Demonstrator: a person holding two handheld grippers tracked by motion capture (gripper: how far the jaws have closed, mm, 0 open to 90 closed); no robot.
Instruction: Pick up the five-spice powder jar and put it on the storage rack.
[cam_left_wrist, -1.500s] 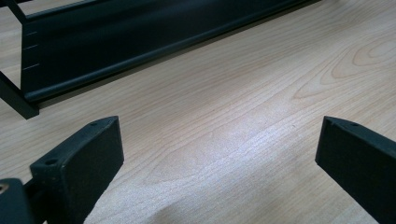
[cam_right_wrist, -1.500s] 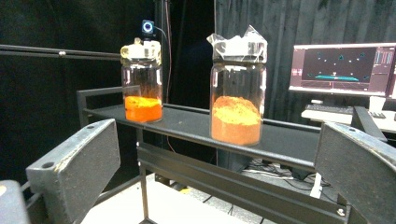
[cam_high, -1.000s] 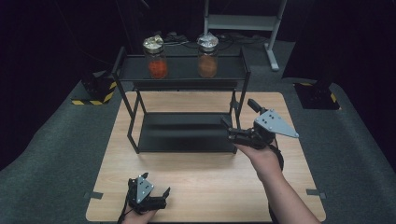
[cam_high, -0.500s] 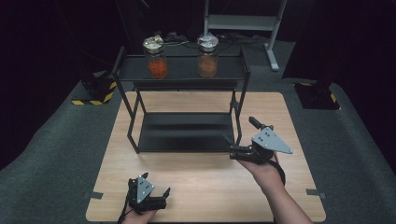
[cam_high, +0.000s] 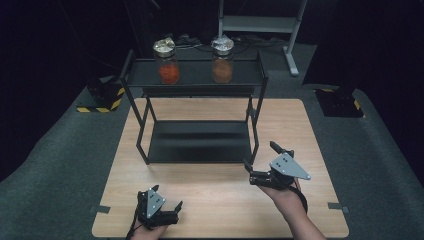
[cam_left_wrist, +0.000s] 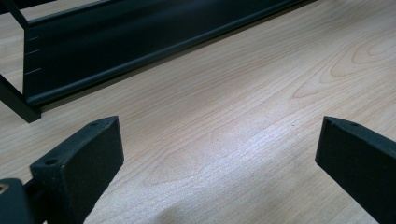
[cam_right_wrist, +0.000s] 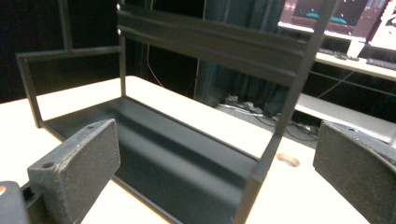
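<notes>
Both grippers stand wide open and hold nothing. Over the last second the right gripper (cam_high: 263, 161) has pulled back from the front right post of the rack (cam_high: 199, 90) toward the near edge of the table (cam_high: 300, 125), and it now hovers just off that post with its jaws pointed at the lower shelf; the left gripper (cam_high: 166, 199) has stayed low by the near edge. That retreat reads to me as a step just finished, with both jars placed and nothing left in hand.

Counted from largest down: one table, one two-tier black rack, two grippers, two foil-capped jars. The red-filled jar (cam_high: 167, 63) and the orange-filled jar (cam_high: 222, 60) stand upright and apart on the top shelf.
</notes>
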